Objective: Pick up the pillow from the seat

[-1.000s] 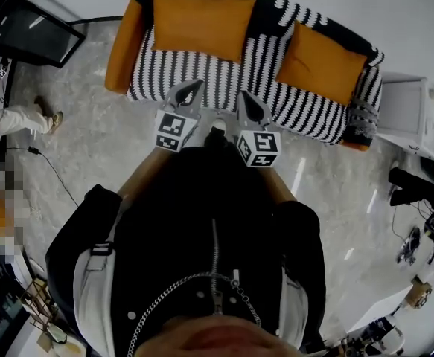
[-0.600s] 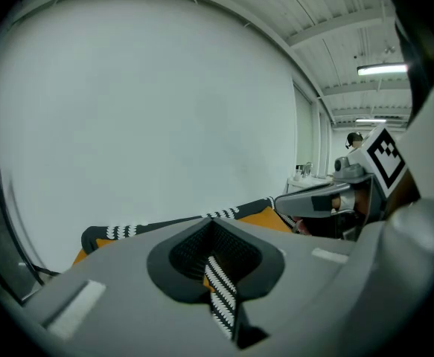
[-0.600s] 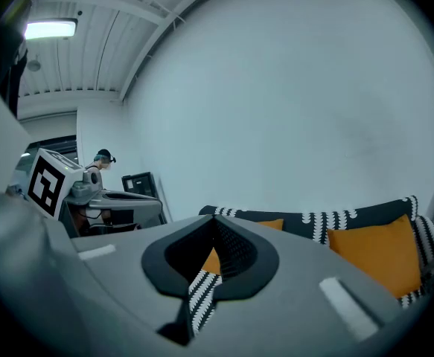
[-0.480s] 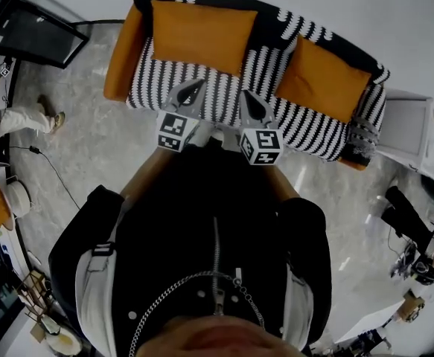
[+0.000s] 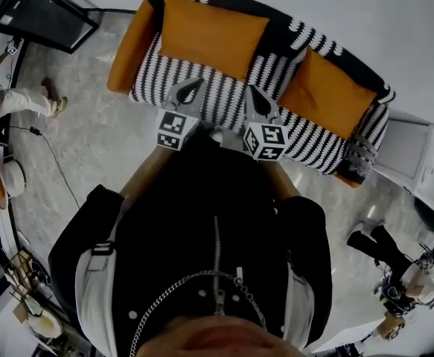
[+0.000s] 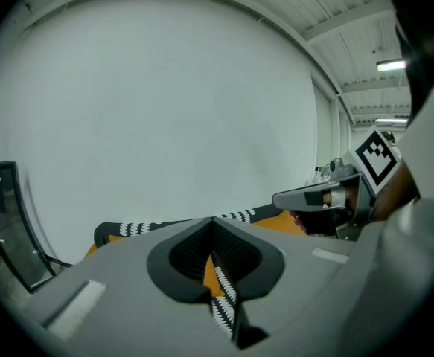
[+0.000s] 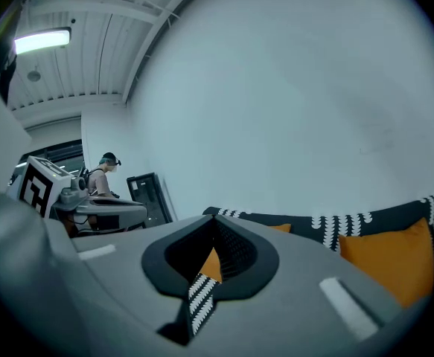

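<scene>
A black-and-white striped sofa (image 5: 202,88) stands ahead with two orange pillows on its seat, leaning on the backrest: one on the left (image 5: 213,36), one on the right (image 5: 332,95). My left gripper (image 5: 193,86) and right gripper (image 5: 253,93) are side by side over the sofa's front edge, both shut and empty, short of either pillow. In the right gripper view the right pillow (image 7: 388,262) shows beyond the shut right gripper (image 7: 215,219). The left gripper view has the left gripper (image 6: 214,220) shut, with sofa stripes behind it.
A black screen (image 5: 42,17) stands at the far left by the wall. Someone's leg (image 5: 19,103) and a cable (image 5: 53,158) are on the floor to the left. A white cabinet (image 5: 406,143) adjoins the sofa's right end. Another person (image 7: 105,173) stands far off.
Both grippers have advanced toward the sofa, which now sits a little closer and further right in the head view. Their jaws stayed shut.
</scene>
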The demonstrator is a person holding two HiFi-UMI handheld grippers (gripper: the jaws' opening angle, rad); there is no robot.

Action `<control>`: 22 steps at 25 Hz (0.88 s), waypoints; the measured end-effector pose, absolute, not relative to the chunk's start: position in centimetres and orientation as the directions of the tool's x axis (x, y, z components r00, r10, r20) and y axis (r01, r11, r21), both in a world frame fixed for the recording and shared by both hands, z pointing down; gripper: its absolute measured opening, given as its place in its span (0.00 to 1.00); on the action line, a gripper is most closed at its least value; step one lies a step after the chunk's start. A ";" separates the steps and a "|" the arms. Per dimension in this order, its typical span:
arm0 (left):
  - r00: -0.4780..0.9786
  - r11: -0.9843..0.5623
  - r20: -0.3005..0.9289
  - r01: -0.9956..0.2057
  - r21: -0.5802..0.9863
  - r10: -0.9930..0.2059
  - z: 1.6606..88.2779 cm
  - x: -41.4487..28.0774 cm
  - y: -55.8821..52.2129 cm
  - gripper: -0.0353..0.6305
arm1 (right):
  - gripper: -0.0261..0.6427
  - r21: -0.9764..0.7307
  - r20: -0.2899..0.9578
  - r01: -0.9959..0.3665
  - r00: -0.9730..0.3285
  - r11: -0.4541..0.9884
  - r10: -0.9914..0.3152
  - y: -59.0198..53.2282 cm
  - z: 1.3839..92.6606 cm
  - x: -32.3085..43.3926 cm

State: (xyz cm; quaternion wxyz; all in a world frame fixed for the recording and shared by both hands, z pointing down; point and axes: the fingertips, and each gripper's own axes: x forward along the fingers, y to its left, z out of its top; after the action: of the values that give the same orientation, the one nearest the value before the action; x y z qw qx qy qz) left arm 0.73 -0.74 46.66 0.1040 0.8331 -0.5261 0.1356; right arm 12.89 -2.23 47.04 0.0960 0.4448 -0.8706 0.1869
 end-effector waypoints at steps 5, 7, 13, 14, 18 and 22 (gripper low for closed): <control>0.375 -0.388 0.337 -0.921 0.029 -0.864 46.6 -0.8 -1.4 0.07 | 0.04 -0.250 0.327 -0.806 -0.591 0.536 -0.737 -3.7 46.8 12.5; 0.370 -0.383 0.336 -0.923 0.029 -0.866 46.7 -1.3 -1.5 0.07 | 0.04 -0.249 0.329 -0.805 -0.594 0.539 -0.734 -3.9 46.9 11.9; 0.366 -0.373 0.335 -0.927 0.044 -0.868 47.0 -3.5 -2.8 0.07 | 0.04 -0.248 0.335 -0.799 -0.602 0.548 -0.725 -4.5 47.0 9.2; 0.367 -0.374 0.336 -0.926 0.047 -0.868 47.1 -3.8 -3.3 0.07 | 0.04 -0.249 0.339 -0.799 -0.601 0.547 -0.724 -4.8 47.1 8.8; 0.378 -0.381 0.338 -0.923 0.059 -0.862 47.2 -5.2 -5.6 0.07 | 0.04 -0.254 0.363 -0.807 -0.590 0.533 -0.721 -6.5 47.7 7.5; 0.384 -0.387 0.342 -0.920 0.062 -0.857 47.3 -7.0 -8.7 0.07 | 0.04 -0.256 0.373 -0.816 -0.578 0.518 -0.726 -9.1 47.7 5.8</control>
State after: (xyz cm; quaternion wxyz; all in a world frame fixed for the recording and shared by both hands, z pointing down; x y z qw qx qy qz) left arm -7.04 -8.67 47.33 0.1217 0.8229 -0.5399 0.1282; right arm 5.78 -9.15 47.67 0.1103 0.4460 -0.8642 0.2050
